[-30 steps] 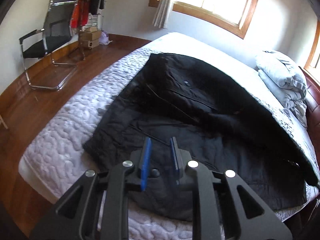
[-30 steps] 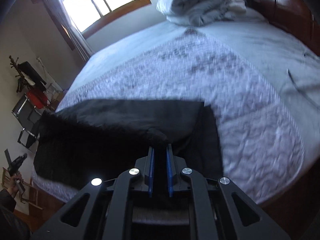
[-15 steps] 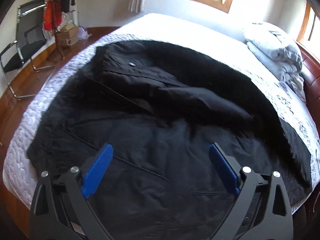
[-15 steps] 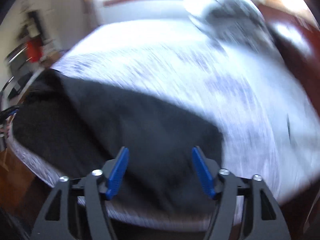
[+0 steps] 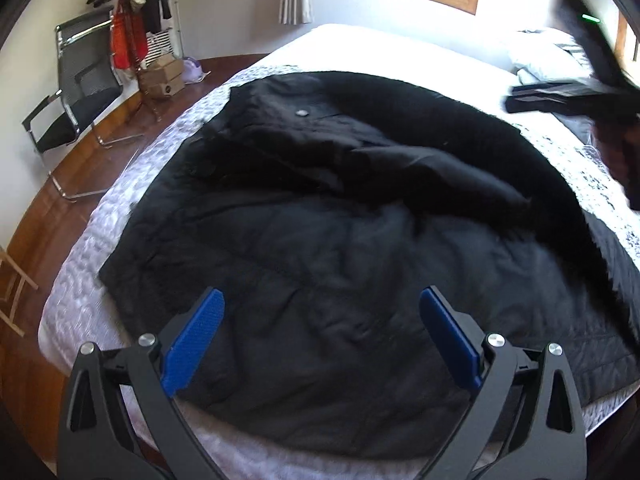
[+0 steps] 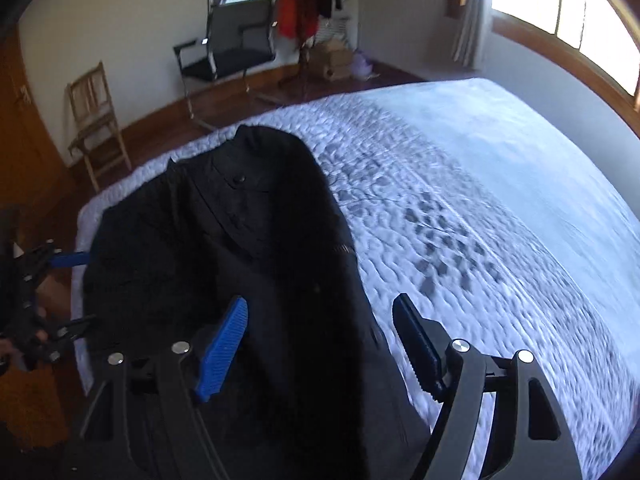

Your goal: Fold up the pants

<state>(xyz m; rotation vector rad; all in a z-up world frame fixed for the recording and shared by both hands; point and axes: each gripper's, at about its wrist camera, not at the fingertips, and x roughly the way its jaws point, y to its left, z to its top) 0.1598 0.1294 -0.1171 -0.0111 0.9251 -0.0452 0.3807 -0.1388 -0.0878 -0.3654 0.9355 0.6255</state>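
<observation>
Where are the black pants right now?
The pants lie spread on the bed near its foot edge, below both open grippers; in the right wrist view they fill the lower left.

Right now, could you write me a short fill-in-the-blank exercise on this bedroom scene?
1. The black pants lie spread on the ____.
2. Both the left tool and the right tool have their jaws ____.
3. The pads on the left tool are coloured ____.
4. Neither tool holds the ____.

Missing words: bed; open; blue; pants
</observation>
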